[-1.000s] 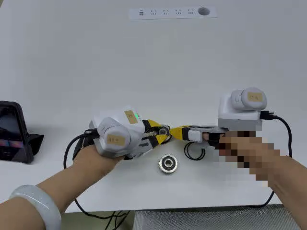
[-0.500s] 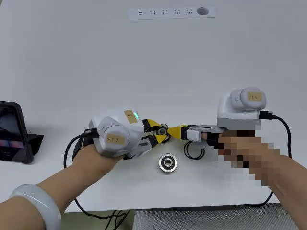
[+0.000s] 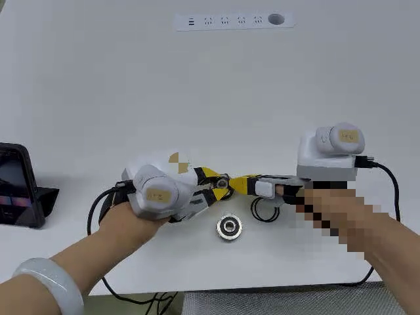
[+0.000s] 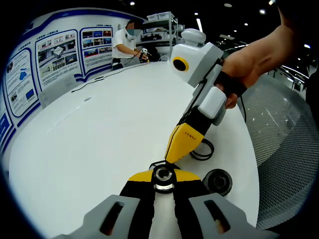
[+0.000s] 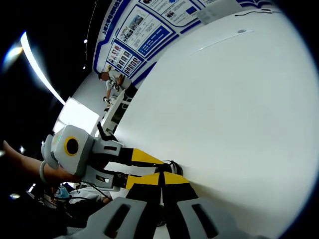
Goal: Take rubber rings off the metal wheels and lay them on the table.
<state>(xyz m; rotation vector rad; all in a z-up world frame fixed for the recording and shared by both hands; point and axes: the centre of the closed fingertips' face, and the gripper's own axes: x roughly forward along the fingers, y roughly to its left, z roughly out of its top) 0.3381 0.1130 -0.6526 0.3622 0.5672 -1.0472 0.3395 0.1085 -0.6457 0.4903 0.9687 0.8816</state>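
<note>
Yellow jaws of your left gripper (image 3: 220, 186) clamp the small round metal wheel (image 4: 163, 175) over the white table (image 3: 197, 85), your right gripper (image 5: 160, 175) pressed closed at its thin black rubber ring (image 4: 155, 164)

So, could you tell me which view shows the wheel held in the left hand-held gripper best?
The left gripper view: the wheel sits close up, hub facing the camera, clamped between the yellow jaws. The head view shows it small between both tools; the right gripper view shows just an edge.
</note>
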